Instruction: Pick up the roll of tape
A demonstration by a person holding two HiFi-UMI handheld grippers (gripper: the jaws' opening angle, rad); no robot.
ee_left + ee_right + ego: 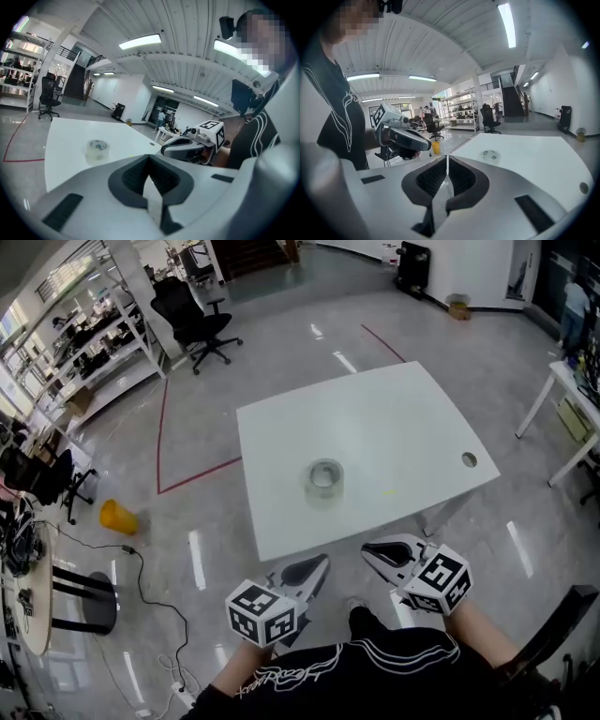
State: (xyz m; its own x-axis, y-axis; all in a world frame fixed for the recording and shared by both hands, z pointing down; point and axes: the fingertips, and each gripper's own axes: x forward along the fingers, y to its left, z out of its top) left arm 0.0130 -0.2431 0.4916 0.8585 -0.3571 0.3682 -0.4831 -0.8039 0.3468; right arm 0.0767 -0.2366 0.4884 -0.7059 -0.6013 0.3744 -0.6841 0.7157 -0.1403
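A clear roll of tape (323, 480) lies flat near the middle of the white table (394, 409). It also shows ahead of the left gripper in its view as the tape (97, 147), and small and farther off in the right gripper view as the tape (489, 153). My left gripper (319, 564) and right gripper (371, 552) hover side by side just off the table's near edge, short of the roll. The left gripper (149, 157) has its jaws together with nothing between them. So does the right gripper (447, 157).
The table has a round cable hole (469, 459) near its right corner. On the floor to the left are a yellow bin (117, 517), a black cable (141, 577) and a stool (89, 601). An office chair (202, 320) and shelves (94, 348) stand beyond; another white table (572, 381) is at the right.
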